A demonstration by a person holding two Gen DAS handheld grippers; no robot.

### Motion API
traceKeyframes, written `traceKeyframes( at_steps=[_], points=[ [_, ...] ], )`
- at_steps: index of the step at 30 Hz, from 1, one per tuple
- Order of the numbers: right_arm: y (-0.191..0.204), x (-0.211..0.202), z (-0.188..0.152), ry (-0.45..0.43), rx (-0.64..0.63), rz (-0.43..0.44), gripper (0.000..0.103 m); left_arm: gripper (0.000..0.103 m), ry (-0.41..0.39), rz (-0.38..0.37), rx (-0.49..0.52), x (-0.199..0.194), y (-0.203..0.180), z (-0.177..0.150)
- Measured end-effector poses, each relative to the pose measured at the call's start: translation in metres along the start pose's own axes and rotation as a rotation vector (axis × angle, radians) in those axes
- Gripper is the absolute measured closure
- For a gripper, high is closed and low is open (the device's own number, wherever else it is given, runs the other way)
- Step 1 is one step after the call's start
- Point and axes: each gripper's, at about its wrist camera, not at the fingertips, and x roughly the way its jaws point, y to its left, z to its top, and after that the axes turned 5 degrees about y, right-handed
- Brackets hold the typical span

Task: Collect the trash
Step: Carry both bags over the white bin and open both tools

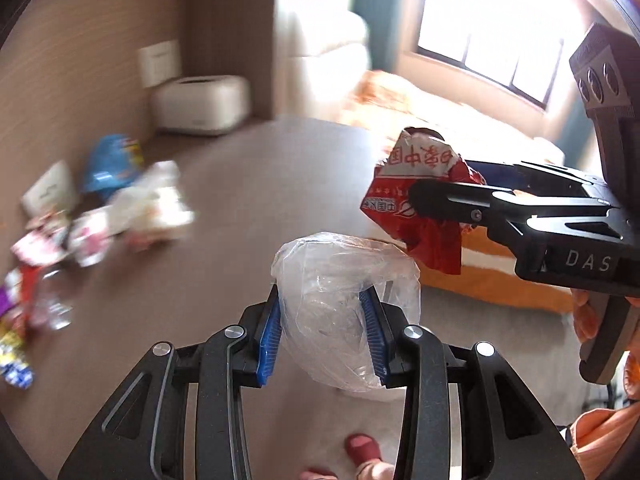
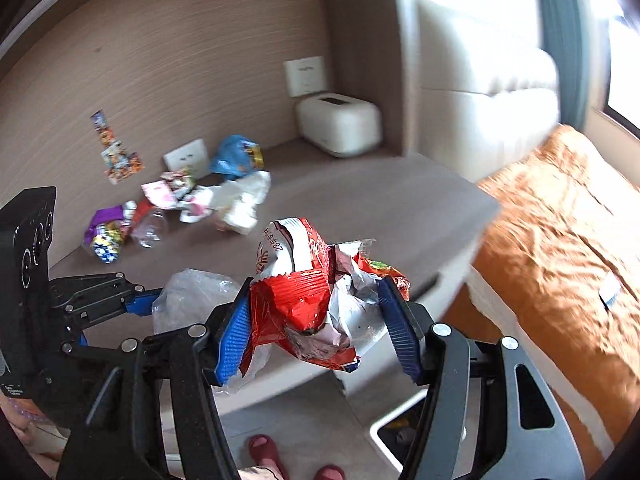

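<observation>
My left gripper (image 1: 324, 332) is shut on a crumpled clear plastic bag (image 1: 344, 312), held in the air off the desk's front edge. My right gripper (image 2: 316, 320) is shut on a crumpled red and white snack wrapper (image 2: 308, 288), also held in the air; in the left wrist view the wrapper (image 1: 416, 200) hangs up and to the right of the bag. In the right wrist view the left gripper (image 2: 156, 304) with the clear bag (image 2: 192, 296) sits just left of the wrapper. A pile of mixed wrappers (image 2: 180, 208) lies on the brown desk (image 2: 360, 208) by the wall.
A white tissue box (image 2: 340, 126) stands at the desk's back corner. A bed with an orange cover (image 2: 560, 240) lies to the right. A white bin (image 2: 404, 436) stands on the floor below the desk. The person's red slippers (image 2: 264, 452) are on the floor.
</observation>
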Motion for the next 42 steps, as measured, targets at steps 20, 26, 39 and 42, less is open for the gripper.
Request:
traceKeyframes(
  at_steps=[20,26,39,42],
  points=[
    [-0.174,0.086,-0.168,0.183,0.441,-0.188,0.041,0.066,0.261,-0.230,0.223,0.236,-0.144,-0.049],
    [-0.210,0.174,-0.233,0.265,0.468,-0.189,0.041,0.066,0.338,-0.275,0.219,0.339,-0.143,-0.096],
    [-0.245,0.294,-0.339,0.451,0.437,-0.245,0.005,0.005,0.464,-0.271,0.215,0.474,-0.144,-0.184],
    [-0.239,0.285,-0.341,0.454,0.430,-0.249,0.005,0.005,0.457,-0.259,0.207,0.471,-0.142,-0.184]
  ],
)
